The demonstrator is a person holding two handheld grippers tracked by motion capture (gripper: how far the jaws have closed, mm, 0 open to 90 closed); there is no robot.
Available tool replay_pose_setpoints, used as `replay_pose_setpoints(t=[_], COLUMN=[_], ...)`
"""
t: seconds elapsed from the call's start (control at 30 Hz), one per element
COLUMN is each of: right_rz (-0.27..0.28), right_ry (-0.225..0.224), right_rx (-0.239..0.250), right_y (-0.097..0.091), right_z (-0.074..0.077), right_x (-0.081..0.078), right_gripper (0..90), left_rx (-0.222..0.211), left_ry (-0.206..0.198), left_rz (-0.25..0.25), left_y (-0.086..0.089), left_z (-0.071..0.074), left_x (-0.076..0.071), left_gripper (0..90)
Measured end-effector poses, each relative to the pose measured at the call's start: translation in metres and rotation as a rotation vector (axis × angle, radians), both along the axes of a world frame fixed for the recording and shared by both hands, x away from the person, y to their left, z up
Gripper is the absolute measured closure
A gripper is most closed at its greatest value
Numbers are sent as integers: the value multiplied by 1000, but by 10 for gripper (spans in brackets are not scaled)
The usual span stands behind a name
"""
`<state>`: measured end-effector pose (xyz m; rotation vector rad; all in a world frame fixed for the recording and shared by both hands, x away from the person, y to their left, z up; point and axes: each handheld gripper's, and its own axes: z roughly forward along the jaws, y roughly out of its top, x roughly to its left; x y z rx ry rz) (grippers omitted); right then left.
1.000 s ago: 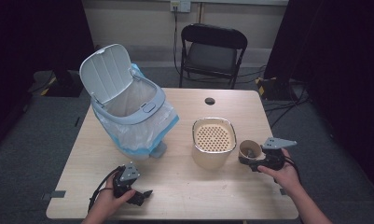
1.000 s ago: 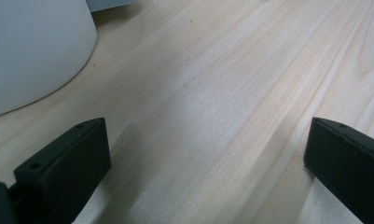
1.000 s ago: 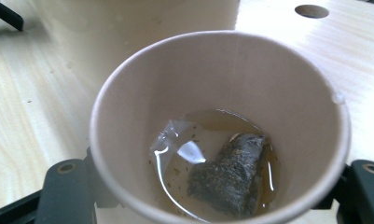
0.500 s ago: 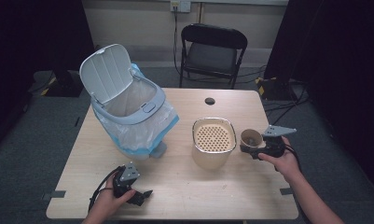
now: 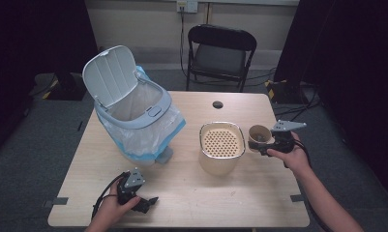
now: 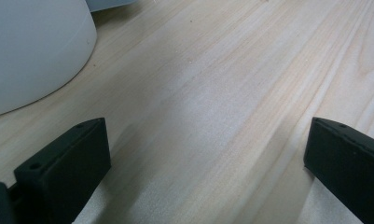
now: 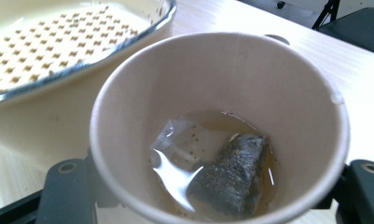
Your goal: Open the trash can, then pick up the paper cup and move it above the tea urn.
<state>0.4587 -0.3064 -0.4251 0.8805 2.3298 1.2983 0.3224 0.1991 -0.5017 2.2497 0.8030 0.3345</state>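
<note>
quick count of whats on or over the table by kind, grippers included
trash bin with liner, lid open: 1
strainer pot with perforated insert: 1
paper cup, holding liquid: 1
tea bag in the cup: 1
small dark round thing near the far edge: 1
hand-held grippers: 2, left gripper and right gripper
total: 7

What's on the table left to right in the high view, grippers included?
Left gripper at the near edge → lined trash bin with its lid up → perforated strainer pot → paper cup → right gripper clamped on the cup.
</note>
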Motion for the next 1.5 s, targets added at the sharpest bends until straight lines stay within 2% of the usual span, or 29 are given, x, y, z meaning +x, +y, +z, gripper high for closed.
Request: replay_pose_setpoints(t=[0.3, 0.4, 0.63, 0.9, 1.27, 1.3, 1.5], right_rz=[19, 22, 30, 20, 30, 33, 43], right_ry=[0, 1, 2, 1, -7, -8, -17], right_rx=[-23, -12, -21, -8, -23, -22, -29], right_y=[9, 10, 15, 15, 21, 22, 28], right_z=[10, 12, 17, 21, 33, 34, 36], right_x=[16, 20, 31, 42, 60, 61, 72], right_gripper=[270, 270, 270, 270, 270, 270, 270], left_rx=[1, 1, 0, 4, -4, -35, -35], left_ry=[0, 0, 0, -5, -1, 1, 0], left_rz=[1, 0, 1, -2, -5, 13, 14], left_y=[0, 0, 0, 0, 0, -1, -1], left_z=[0, 0, 0, 0, 0, -1, -1], left_x=[0, 0, 0, 1, 1, 0, 0], left_gripper=[0, 0, 0, 0, 0, 0, 0])
